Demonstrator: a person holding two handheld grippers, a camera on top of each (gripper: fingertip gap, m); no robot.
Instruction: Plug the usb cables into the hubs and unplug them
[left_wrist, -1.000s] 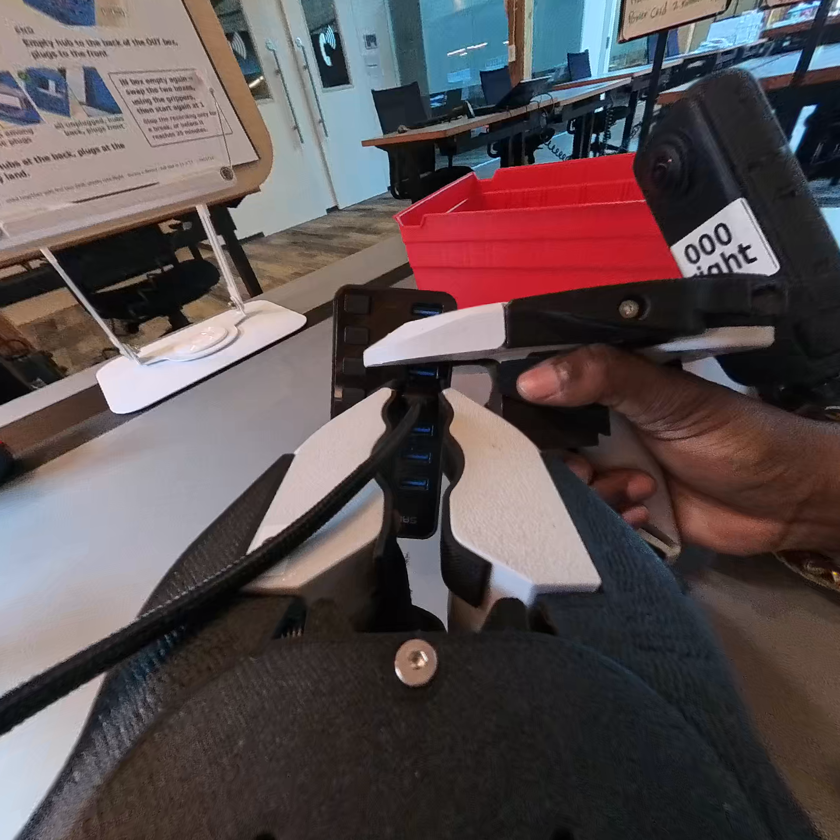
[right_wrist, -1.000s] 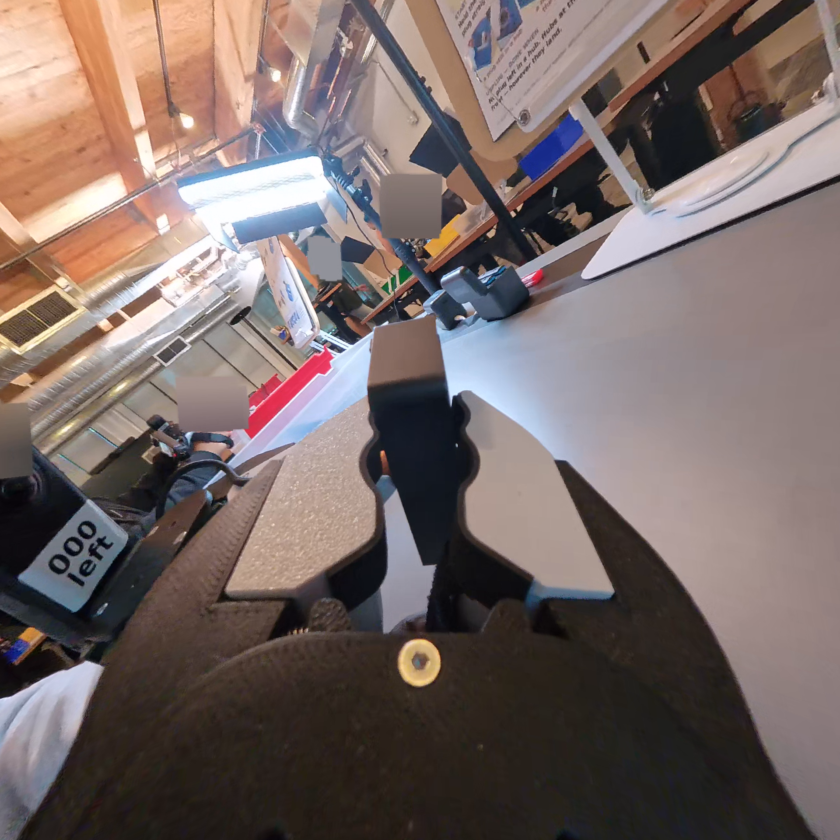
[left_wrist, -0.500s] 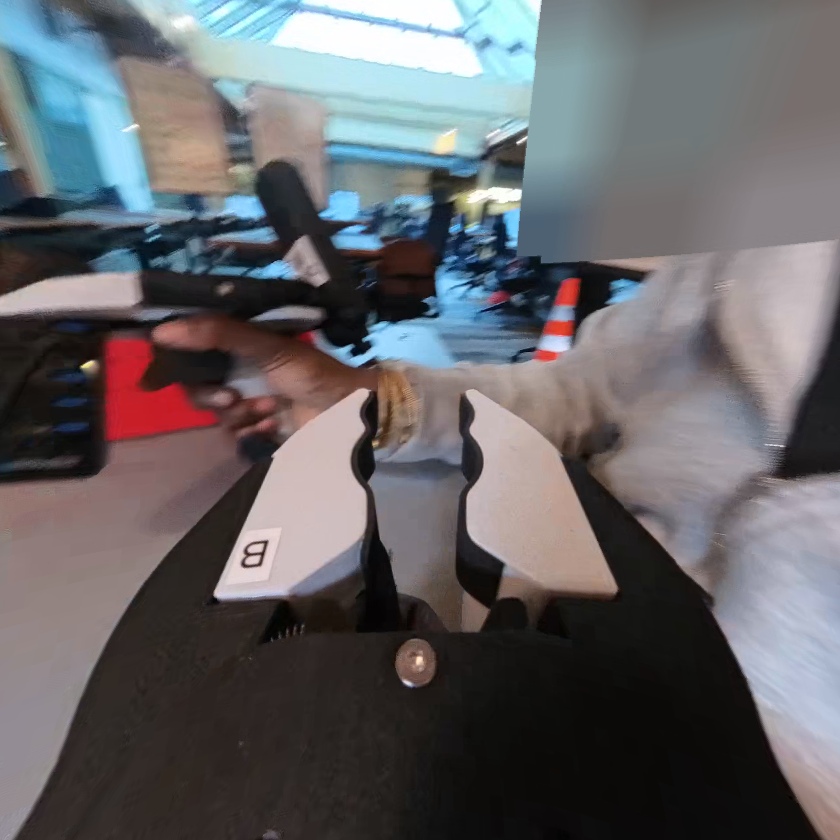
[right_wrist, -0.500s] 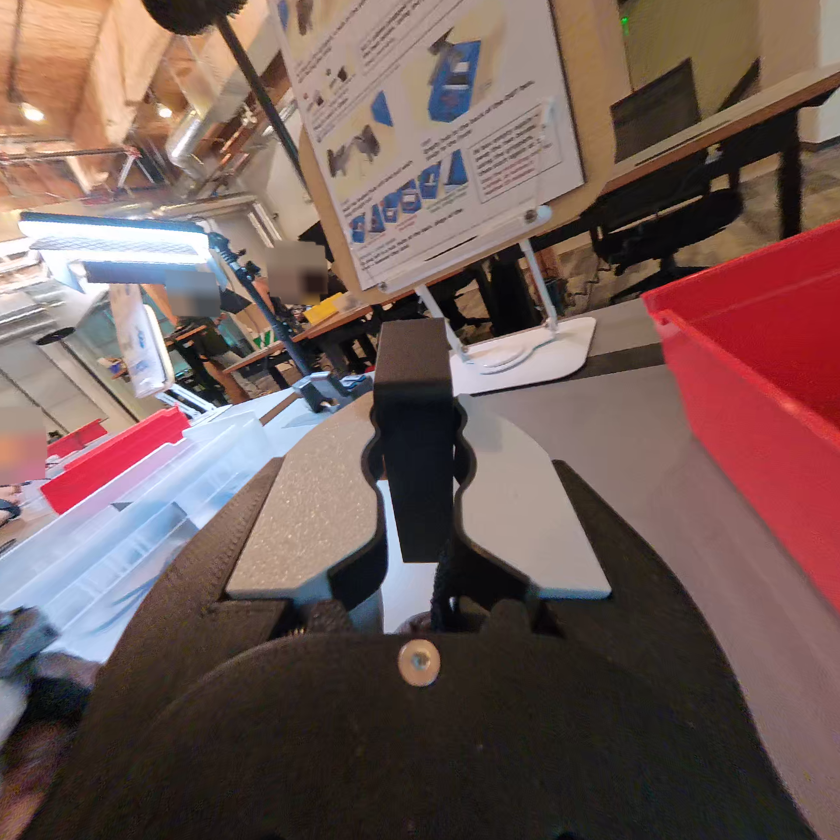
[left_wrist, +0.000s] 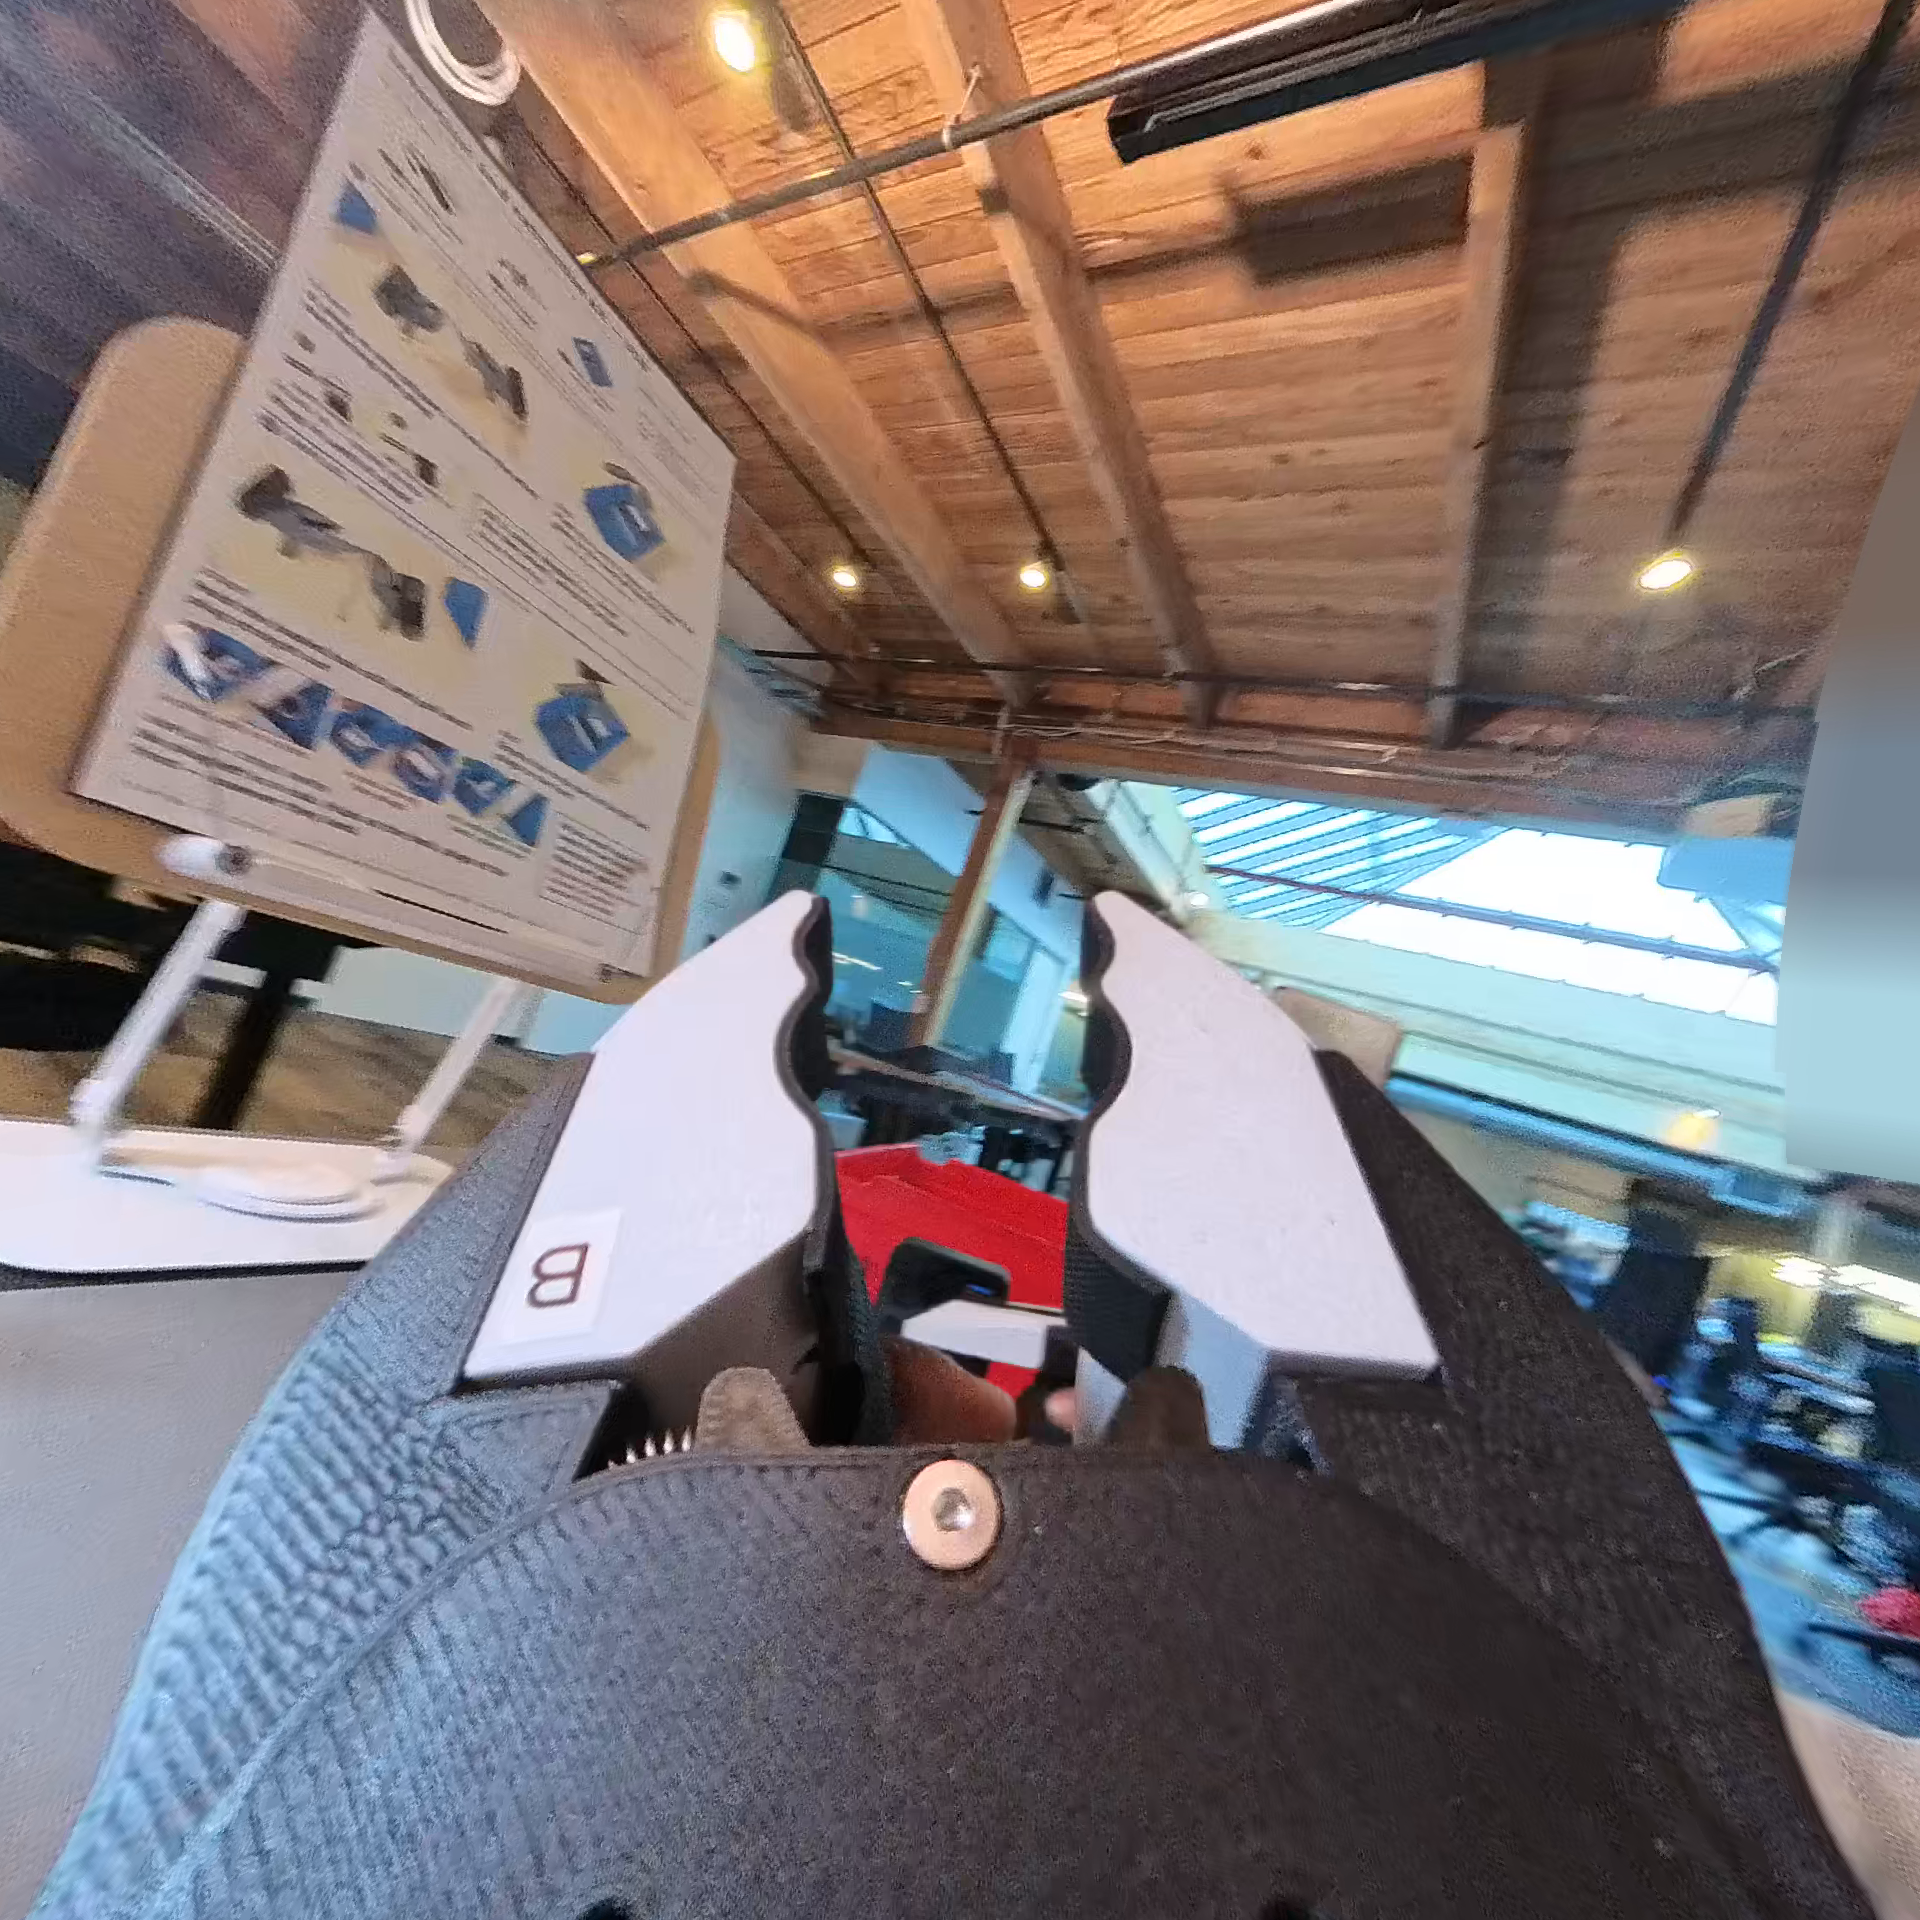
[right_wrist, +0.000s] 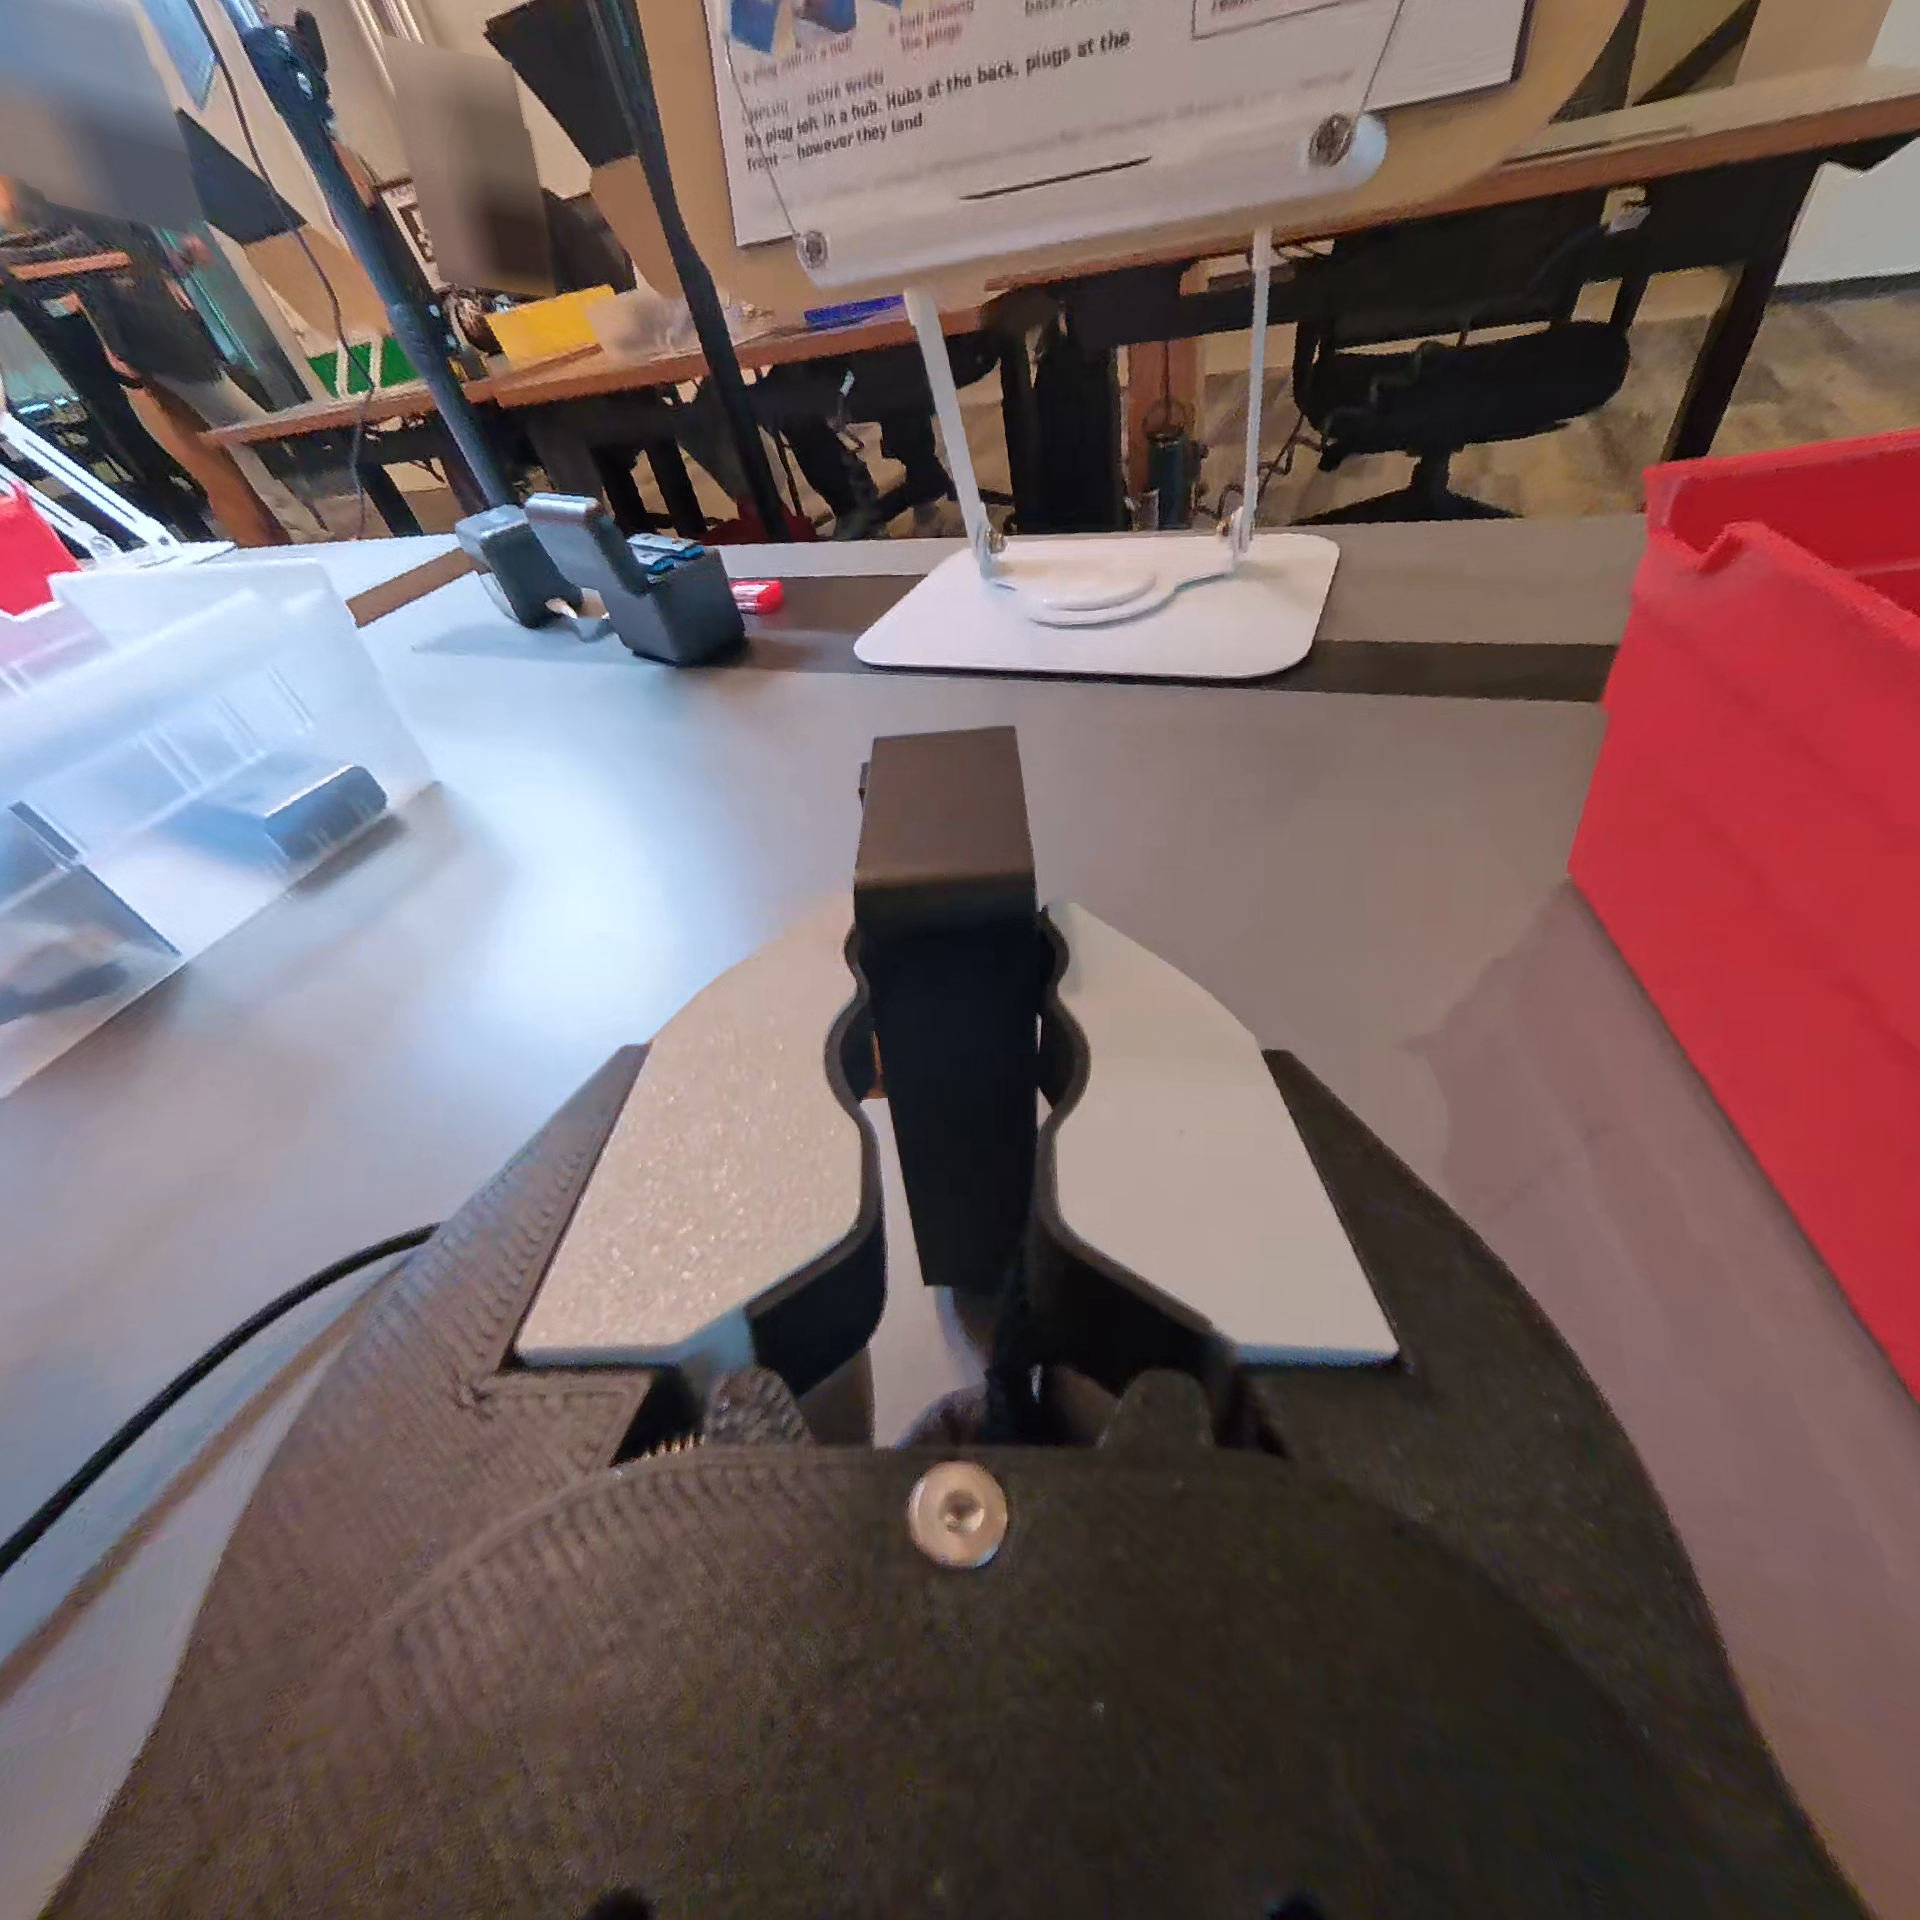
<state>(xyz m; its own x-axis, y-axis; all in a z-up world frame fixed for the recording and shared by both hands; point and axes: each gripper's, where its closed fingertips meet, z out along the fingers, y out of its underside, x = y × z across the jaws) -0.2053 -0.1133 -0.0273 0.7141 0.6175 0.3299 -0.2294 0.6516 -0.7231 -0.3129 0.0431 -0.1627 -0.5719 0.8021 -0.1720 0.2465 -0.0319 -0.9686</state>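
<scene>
Right claw (right_wrist: 951, 1049) squeezes long black plastic hub (right_wrist: 948, 997) above grey worktop (right_wrist: 1299, 831). Left claw (left_wrist: 954, 1023) spread wide, nothing inside. Unplug step looks done. Next: probably fetch thin black cable (right_wrist: 208, 1351).

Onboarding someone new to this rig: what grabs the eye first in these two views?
In the right wrist view, the right gripper is shut on a black hub above the grey table, with a red bin at right. The left gripper is open, empty and tilted toward the wooden ceiling.
</scene>
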